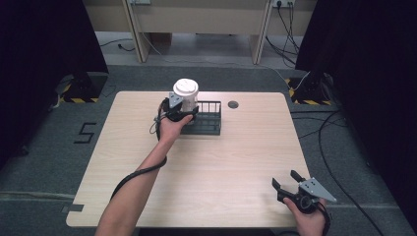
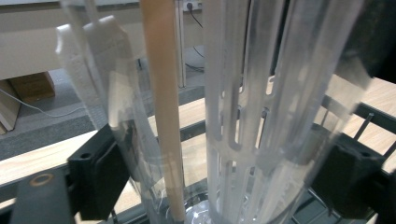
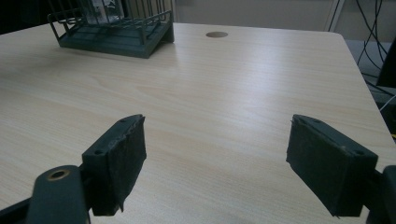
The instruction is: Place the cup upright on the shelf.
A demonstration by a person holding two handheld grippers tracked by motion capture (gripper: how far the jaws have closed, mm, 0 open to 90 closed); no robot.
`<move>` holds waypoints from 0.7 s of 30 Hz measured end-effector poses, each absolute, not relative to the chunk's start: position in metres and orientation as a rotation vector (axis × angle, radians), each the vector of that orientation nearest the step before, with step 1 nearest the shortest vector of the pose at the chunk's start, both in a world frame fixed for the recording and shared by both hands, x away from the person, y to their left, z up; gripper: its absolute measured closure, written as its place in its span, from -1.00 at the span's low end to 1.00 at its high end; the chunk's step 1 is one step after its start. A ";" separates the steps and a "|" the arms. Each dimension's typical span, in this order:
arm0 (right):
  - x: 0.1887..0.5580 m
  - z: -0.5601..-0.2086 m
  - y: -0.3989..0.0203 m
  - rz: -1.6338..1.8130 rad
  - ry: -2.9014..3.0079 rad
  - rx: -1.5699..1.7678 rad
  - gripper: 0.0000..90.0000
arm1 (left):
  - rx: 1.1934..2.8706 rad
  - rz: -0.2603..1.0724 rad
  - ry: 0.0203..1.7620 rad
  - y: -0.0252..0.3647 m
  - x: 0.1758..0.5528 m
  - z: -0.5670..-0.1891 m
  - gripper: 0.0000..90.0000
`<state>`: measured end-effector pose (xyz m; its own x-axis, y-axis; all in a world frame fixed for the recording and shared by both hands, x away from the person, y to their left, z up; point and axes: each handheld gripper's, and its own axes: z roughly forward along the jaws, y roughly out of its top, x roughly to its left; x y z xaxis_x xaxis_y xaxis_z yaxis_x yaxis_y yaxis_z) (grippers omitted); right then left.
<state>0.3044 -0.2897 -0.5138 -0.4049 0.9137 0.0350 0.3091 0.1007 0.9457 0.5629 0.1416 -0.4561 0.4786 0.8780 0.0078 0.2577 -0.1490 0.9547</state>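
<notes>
High view, near edge first: your right gripper (image 1: pixel 285 184) rests at the table's (image 1: pixel 236 162) front right corner, jaws wide apart, holding nothing. Bare wood lies between it and the rack (image 1: pixel 209 119). Farther off, your left gripper (image 1: pixel 178 112) is clamped on the clear lidded container (image 1: pixel 186 94) at the rack's left end. Keep it upright; mind the rack's wire wall.
</notes>
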 end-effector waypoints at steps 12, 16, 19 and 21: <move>0.305 -0.514 -0.289 1.307 1.795 1.197 -0.55 | 1.698 0.758 0.960 0.144 0.555 -0.454 -0.68; 0.305 -0.514 -0.289 1.304 1.797 1.195 -0.55 | 1.702 0.762 0.958 0.145 0.552 -0.452 -0.68; 0.305 -0.514 -0.289 1.306 1.797 1.197 -0.55 | 1.704 0.765 0.954 0.146 0.550 -0.451 -0.68; 0.305 -0.514 -0.289 1.306 1.797 1.197 -0.55 | 1.703 0.764 0.953 0.147 0.549 -0.450 -0.68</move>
<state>0.3049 -0.2891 -0.5138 -0.4065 0.9131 0.0326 0.3130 0.1057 0.9439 0.5489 0.1468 -0.4499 0.4898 0.8703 0.0514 0.2393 -0.1910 0.9520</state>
